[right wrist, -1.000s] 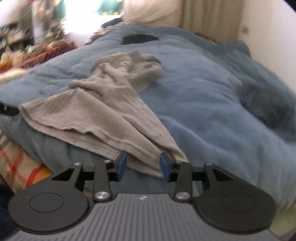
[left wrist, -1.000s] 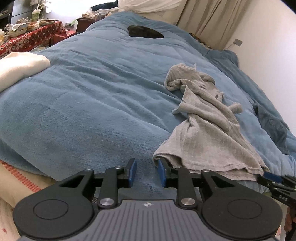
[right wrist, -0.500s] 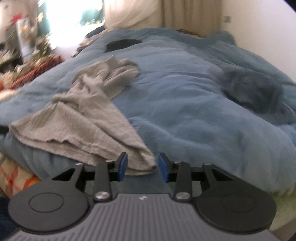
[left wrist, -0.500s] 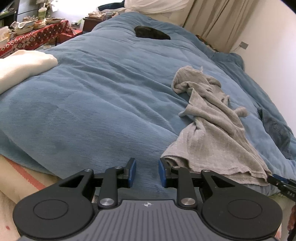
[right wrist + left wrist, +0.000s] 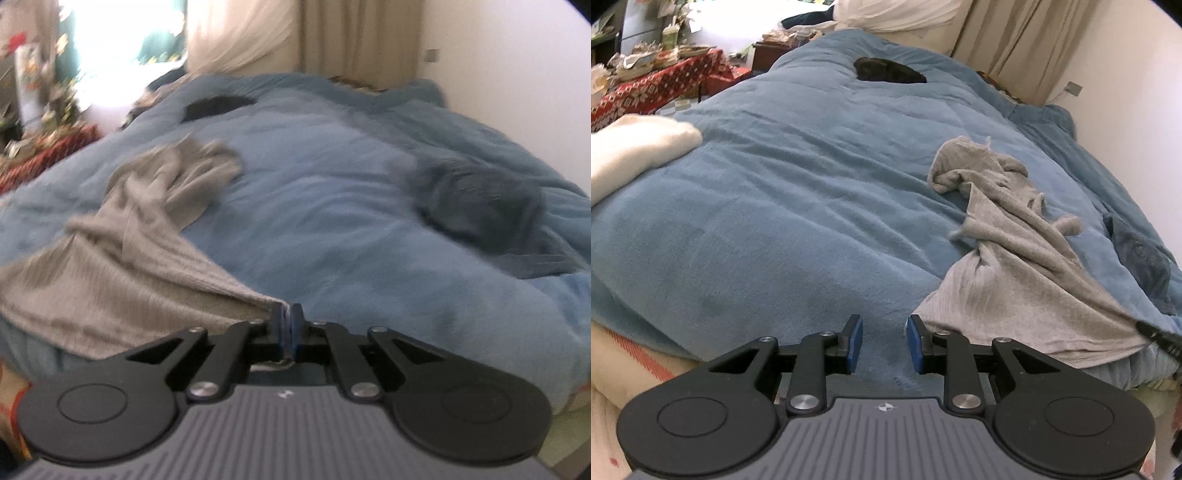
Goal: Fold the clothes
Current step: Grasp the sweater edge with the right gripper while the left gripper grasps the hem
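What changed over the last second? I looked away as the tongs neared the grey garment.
The right tongs closed and now pinch the near corner of the grey garment, which is drawn taut toward them. The left tongs stayed open, gripping nothing, beside the garment's other near corner. The blue blanket is unchanged.

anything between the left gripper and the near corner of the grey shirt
Nothing visible. The left gripper is open over bare blue duvet, and the grey shirt has its near corner just beside its right-hand finger. The right gripper is already shut on the other corner.
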